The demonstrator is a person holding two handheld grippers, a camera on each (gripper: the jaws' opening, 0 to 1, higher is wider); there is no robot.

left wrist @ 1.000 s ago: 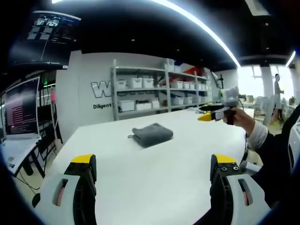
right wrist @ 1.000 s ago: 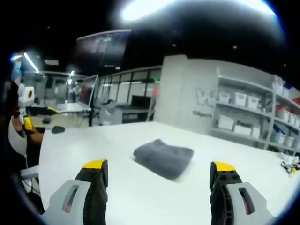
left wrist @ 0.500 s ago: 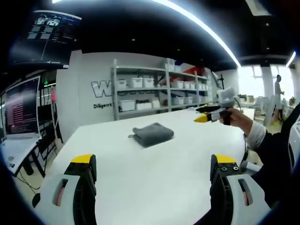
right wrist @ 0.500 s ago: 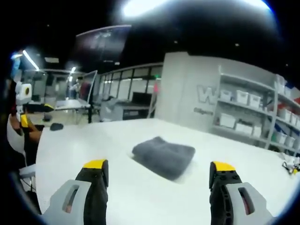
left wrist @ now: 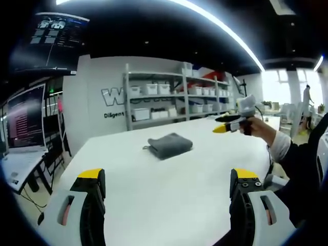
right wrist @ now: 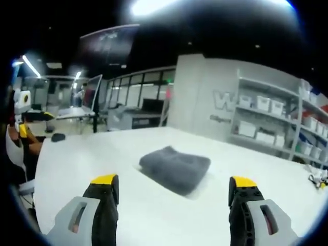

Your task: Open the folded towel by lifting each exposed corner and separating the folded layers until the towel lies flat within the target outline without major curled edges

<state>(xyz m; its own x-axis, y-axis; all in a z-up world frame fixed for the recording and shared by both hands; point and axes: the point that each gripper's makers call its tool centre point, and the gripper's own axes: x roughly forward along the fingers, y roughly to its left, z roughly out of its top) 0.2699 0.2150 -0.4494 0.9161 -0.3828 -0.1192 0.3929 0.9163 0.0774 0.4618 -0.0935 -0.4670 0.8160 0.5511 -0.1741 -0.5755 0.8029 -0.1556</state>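
Towel first: the folded grey cloth towel (right wrist: 175, 168) lies ahead on our white table (right wrist: 77, 169), nearer our empty, wide-open right gripper (right wrist: 174, 187) than the equally open, empty left gripper (left wrist: 166, 179).

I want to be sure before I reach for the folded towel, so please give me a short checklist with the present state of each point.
1. Towel is folded, not yet opened: ok, a compact grey stack on the white table.
2. Left tool open and empty: ok, jaws stand wide apart with bare table between them.
3. Right tool open and empty: ok, jaws wide apart, nothing held.
4. Both tools apart from the towel: ok, it lies ahead of each, untouched.
5. An exposed corner to lift: cannot tell, the layers are too blurred.
6. Target outline on the table: cannot tell, no marking is visible.
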